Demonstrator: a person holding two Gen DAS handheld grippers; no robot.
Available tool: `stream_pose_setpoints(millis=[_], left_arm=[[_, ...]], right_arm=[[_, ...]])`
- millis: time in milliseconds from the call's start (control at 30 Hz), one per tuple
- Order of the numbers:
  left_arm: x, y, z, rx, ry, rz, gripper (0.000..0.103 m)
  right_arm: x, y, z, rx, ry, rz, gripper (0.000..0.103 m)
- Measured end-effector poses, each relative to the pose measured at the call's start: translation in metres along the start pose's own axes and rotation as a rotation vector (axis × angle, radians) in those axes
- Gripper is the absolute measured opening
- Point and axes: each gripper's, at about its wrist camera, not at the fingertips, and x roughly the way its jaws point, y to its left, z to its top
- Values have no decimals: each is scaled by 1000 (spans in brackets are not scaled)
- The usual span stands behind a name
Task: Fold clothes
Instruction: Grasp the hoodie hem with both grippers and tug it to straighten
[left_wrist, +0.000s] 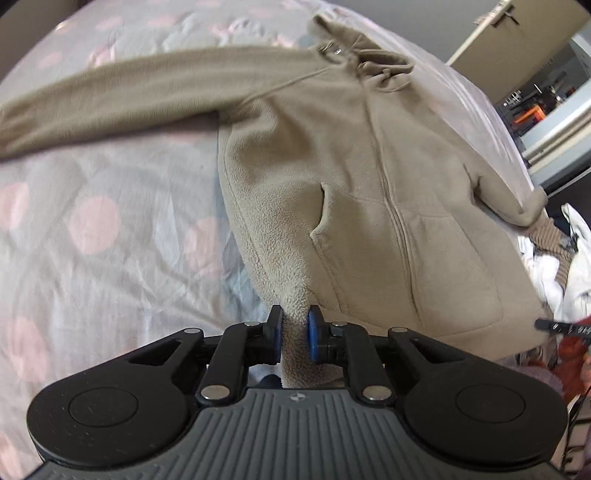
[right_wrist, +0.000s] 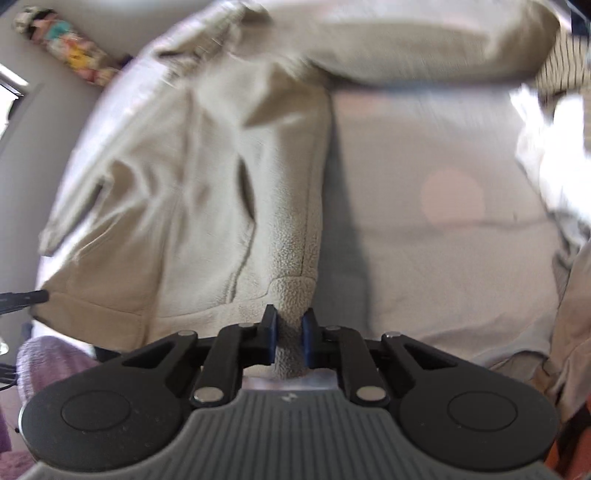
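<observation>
While spread front-up across the dotted bedsheet (left_wrist: 92, 229), beige fleece jacket (left_wrist: 351, 177) pinched at both near hem corners: left hand-held gripper (left_wrist: 295, 325) clenched on one corner, right hand-held gripper (right_wrist: 289, 326) clenched on the other. Farther off, one sleeve stretched left, collar at far edge, white laundry pile (left_wrist: 565, 258) right.

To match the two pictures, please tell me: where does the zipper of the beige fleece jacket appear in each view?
Left wrist: zipper runs down the jacket, right of centre.
Right wrist: too blurred to tell.
Shared landmark: the polka-dot bedsheet, also.
</observation>
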Motion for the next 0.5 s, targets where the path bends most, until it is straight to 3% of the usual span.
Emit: stream_pose_setpoints(millis=[133,300,400,500], left_arm=[[9,3,1,43,70,79,11],[55,5,9,92,253,176,11],[86,0,4,162,337,256,11],[109,12,-2,153,390,279,12]], right_arm=[[0,3,-3,12,6,-38,15],[60,-16,-8,123,139,-89,15],[89,-18,-11,115,204,-147,15],[100,-16,-3,74,250,-189,17]])
